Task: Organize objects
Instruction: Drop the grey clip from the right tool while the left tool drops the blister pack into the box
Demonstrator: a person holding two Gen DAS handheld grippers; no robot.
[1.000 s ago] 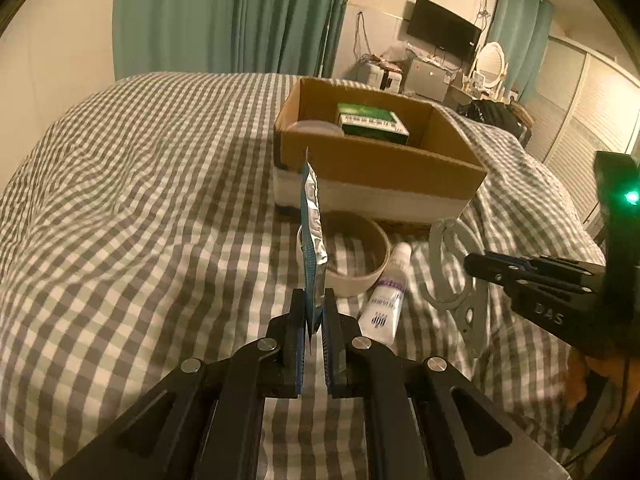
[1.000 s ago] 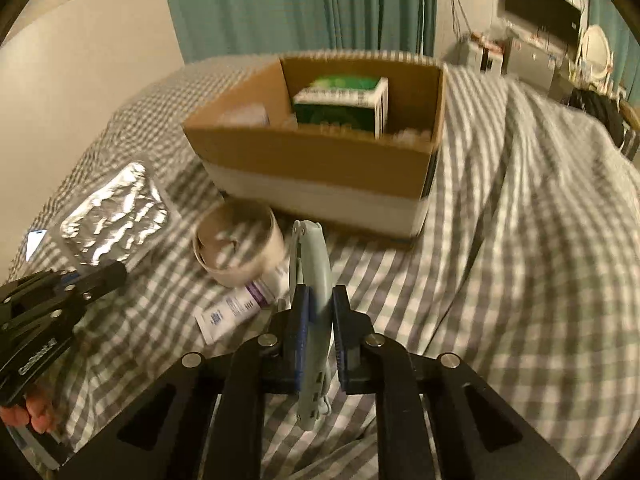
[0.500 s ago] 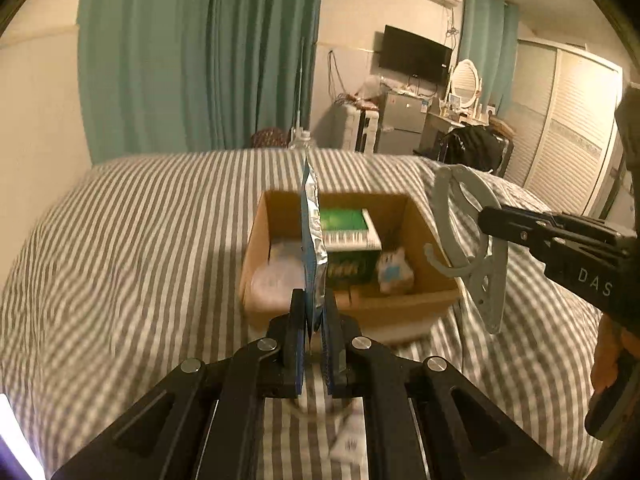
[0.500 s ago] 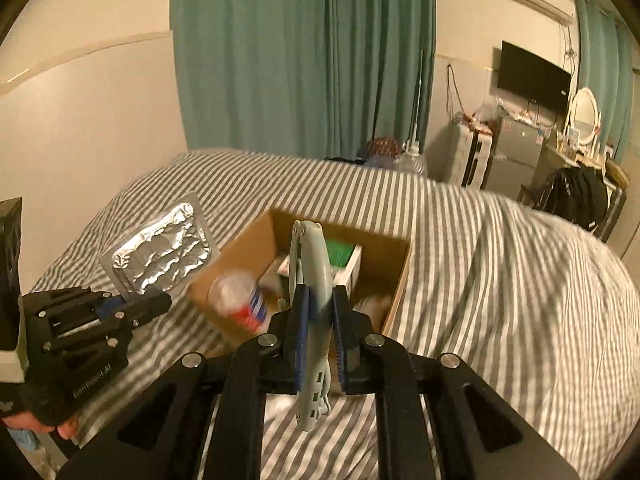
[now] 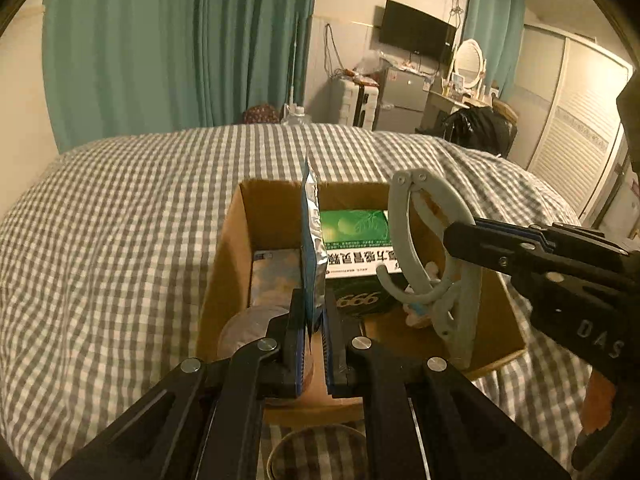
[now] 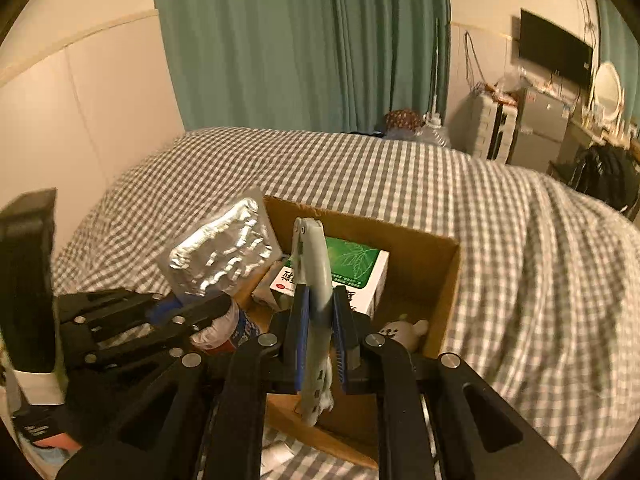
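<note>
- The silver blister pack (image 5: 311, 240) stands on edge, upright, pinched at its lower edge by the left tool (image 5: 311, 332), whose fingers are pressed together on it; it hangs over the open cardboard box (image 5: 228, 264), above the left half.
- In the right wrist view the same pack (image 6: 224, 256) shows its foil face, tilted, overlapping the box's far left corner.
- The pale grey clip (image 5: 424, 256), a hooked plastic piece, is pinched by the right tool (image 6: 320, 340), fingers closed on its flat body; it hangs over the right half of the box, its lower end below the rim line.
- The two held things are near each other but apart, with the green and white medicine box (image 5: 356, 248) seen between them.
- Inside the box: the medicine box sits toward the back, a round lidded container (image 5: 248, 328) fills the near left corner, a small plush figure (image 6: 404, 330) lies near the right wall, and a bottle with a blue and red label (image 6: 232, 328) lies by the left wall.
- Bare cardboard floor (image 5: 392, 332) shows in the near right part, beneath the clip.
- The box rests on a bed with a grey checked cover (image 5: 120, 220), which lies open on the left, right and far sides.
- Just before the near wall sits a round tape roll (image 5: 316, 452), partly hidden.
</note>
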